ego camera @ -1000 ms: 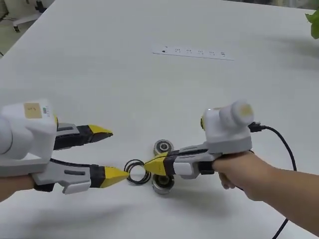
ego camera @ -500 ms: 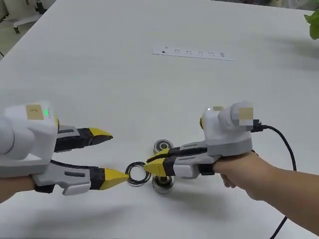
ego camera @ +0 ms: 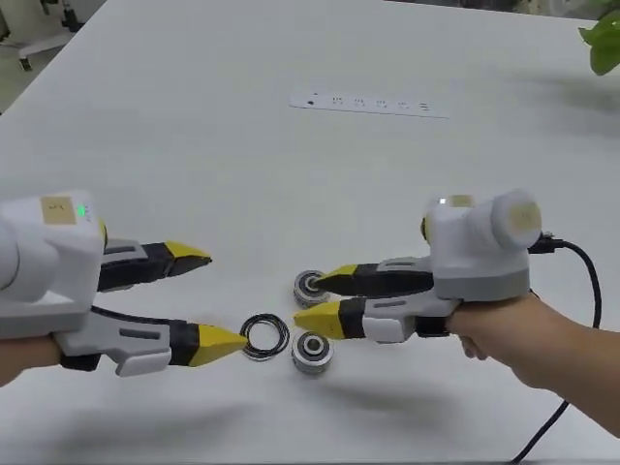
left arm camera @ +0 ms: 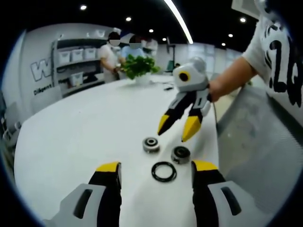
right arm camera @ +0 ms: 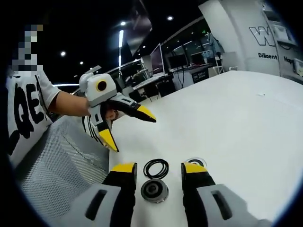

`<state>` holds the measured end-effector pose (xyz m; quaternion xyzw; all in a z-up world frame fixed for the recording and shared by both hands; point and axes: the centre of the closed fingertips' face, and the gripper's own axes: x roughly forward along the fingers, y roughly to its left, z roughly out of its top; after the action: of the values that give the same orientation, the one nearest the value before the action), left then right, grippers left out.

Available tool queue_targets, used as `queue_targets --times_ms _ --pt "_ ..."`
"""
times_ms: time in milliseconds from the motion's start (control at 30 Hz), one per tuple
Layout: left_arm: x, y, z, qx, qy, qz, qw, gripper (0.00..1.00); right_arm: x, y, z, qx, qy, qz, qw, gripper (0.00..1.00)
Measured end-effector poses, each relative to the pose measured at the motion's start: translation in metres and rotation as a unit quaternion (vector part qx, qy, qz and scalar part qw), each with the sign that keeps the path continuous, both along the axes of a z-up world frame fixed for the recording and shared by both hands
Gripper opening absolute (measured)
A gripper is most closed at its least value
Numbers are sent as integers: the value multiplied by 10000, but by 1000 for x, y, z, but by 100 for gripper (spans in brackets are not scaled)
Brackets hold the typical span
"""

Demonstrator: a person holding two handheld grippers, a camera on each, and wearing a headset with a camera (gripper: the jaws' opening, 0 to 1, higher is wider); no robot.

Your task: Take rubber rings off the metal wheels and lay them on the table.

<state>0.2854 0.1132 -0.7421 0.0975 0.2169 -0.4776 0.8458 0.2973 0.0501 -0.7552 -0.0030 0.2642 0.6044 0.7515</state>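
Left gripper (ego camera: 225,298) and right gripper (ego camera: 307,298) both spread — rubber rings (ego camera: 264,335) lie on table (ego camera: 291,174) beside metal wheels (ego camera: 312,351).

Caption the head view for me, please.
Open left hand-held gripper and open right hand-held gripper around metal wheels, rubber rings.

Head view, items on a white surface (ego camera: 194,145):
- Rubber rings (ego camera: 264,335): black, overlapping, lying flat.
- Near metal wheel (ego camera: 311,350): just right of the rings, no ring on it.
- Far metal wheel (ego camera: 308,284): behind the near one, partly hidden by a jaw tip.
- Left gripper (ego camera: 225,298): jaws wide apart, lower yellow tip just beside the rings.
- Right gripper (ego camera: 308,299): jaws parted, empty, tips by the two wheels; black cable (ego camera: 584,263) trailing.
- Power strip (ego camera: 368,103): white, far side.
- Green leaves (ego camera: 605,44): top right corner.
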Motion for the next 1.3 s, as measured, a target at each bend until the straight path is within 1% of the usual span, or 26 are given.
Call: queue_targets --times_ms 100,200,300,467,500,633,700,733,867,933,1000,1167,1233,1300 --pt "1 0 2 7 -36 4 10000 64 2 -8 0 -48 -194 -86 9998 41" --pt "-1 -1 4 -30 -17 -26 10000 65 1 -16 1 -80 -320 -125 9994 47" --pt "0 -1 6 -13 -54 -52 10000 68 0 -25 3 -150 -533 -182 9983 54" --pt "1 -2 7 -25 -56 -75 10000 72 0 -37 4 -212 -611 -232 9976 58" --pt "1 -3 7 -24 -58 -82 9999 73 0 -42 4 -242 -700 -278 9969 60" --pt "0 -5 7 -20 -75 -110 9999 75 -2 -49 4 -267 -726 -338 9964 62" --pt "-1 -5 6 -12 -66 -122 9999 76 -4 -52 2 -337 -801 -326 9957 65" --pt "-1 -5 5 2 -65 -126 9999 76 -4 -54 0 -401 -890 -298 9948 66" --pt "-4 -3 5 15 -76 -118 9999 77 -8 -58 -1 -434 -957 -283 9941 71" --pt "-5 0 5 21 -88 -87 9999 78 -10 -60 -2 -482 -1028 -266 9932 73" --pt "-6 1 4 29 -90 -70 9999 79 -12 -61 -3 -495 -1044 -253 9930 76" --pt "-10 6 2 75 -88 -34 9999 81 -16 -65 -5 -541 -1075 -224 9925 78" --pt "-12 7 2 94 -88 -42 9999 81 -15 -66 -4 -549 -1093 -236 9922 78" --pt "-14 8 3 135 -122 -64 9998 82 -13 -67 -2 -527 -1100 -286 9921 79"
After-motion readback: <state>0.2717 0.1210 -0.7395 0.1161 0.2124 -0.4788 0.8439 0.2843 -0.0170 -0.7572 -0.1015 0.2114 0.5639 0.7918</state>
